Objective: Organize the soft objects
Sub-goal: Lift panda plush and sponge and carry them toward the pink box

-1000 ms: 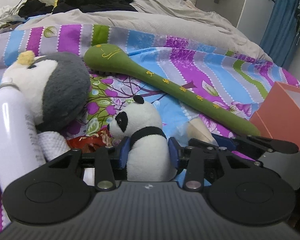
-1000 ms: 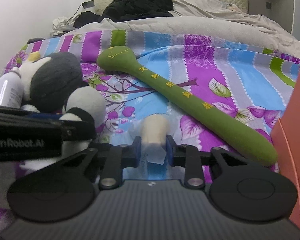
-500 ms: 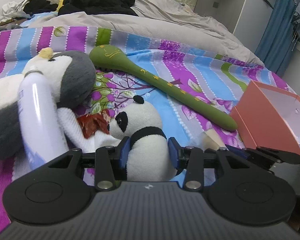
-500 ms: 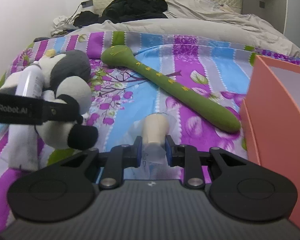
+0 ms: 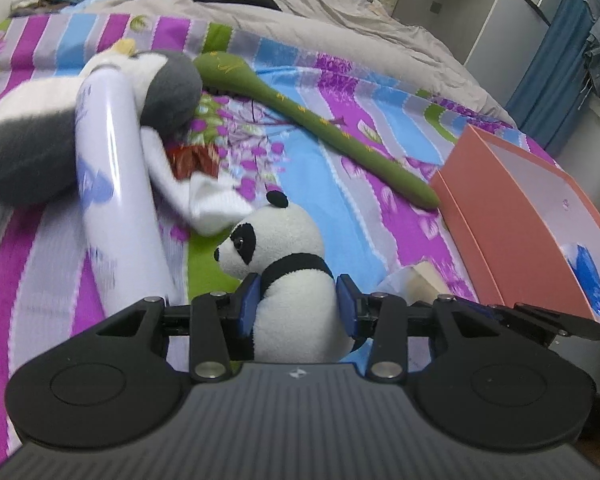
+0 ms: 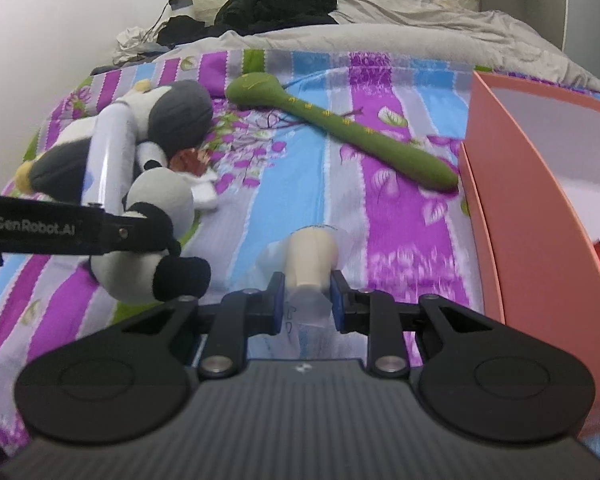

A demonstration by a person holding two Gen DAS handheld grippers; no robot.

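My left gripper (image 5: 297,304) is shut on a small panda plush (image 5: 288,276), held above the striped bedspread; the same panda (image 6: 156,236) shows at the left of the right wrist view. My right gripper (image 6: 306,300) is shut on a beige soft item in clear plastic wrap (image 6: 310,264). A pink open box (image 5: 532,216) lies to the right, its wall (image 6: 536,216) close beside my right gripper. A long green plush (image 5: 312,120) lies across the bed, one end near the box. A grey-and-white penguin plush (image 5: 100,120) lies at the left.
A white spray bottle (image 5: 116,184) leans on the penguin, with a white sock (image 5: 204,196) and a red wrapper (image 5: 190,160) beside it. A grey duvet (image 5: 320,36) and dark clothes (image 6: 276,4) cover the bed's far end. A blue curtain (image 5: 556,40) hangs at right.
Both grippers have pulled back and risen with their loads. The penguin, bottle and green plush look farther away, and the pink box has come into fuller view at the right.
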